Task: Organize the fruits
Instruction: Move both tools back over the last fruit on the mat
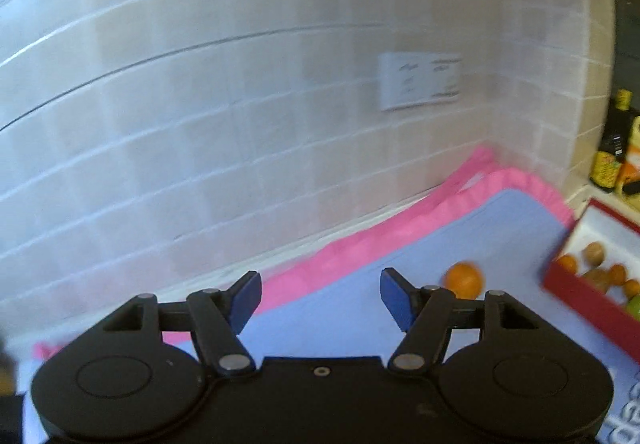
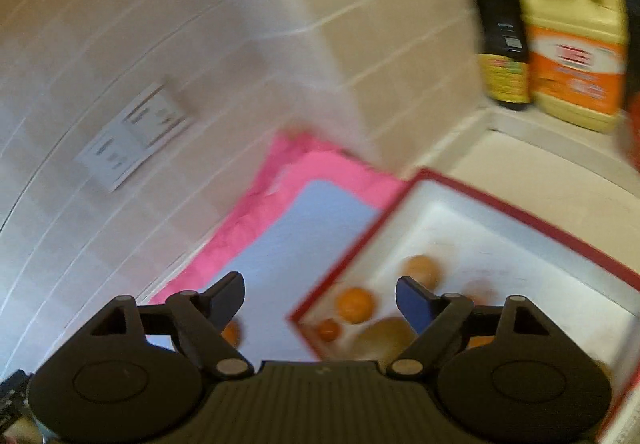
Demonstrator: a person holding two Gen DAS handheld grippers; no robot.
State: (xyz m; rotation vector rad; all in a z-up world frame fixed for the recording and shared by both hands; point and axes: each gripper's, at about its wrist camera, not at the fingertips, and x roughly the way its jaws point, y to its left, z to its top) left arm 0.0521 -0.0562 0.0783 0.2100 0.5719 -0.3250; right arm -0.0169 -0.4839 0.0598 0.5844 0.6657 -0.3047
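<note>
Now your left gripper (image 1: 320,298) and right gripper (image 2: 320,300) both hang released, empty; one orange (image 1: 464,280) sits beside the red box (image 1: 576,294)

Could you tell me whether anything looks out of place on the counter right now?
One orange sits alone on the blue mat, outside the red box that holds the other fruit. Both grippers, left and right, have open, empty jaws. Nothing looks spilled or damaged.
</note>
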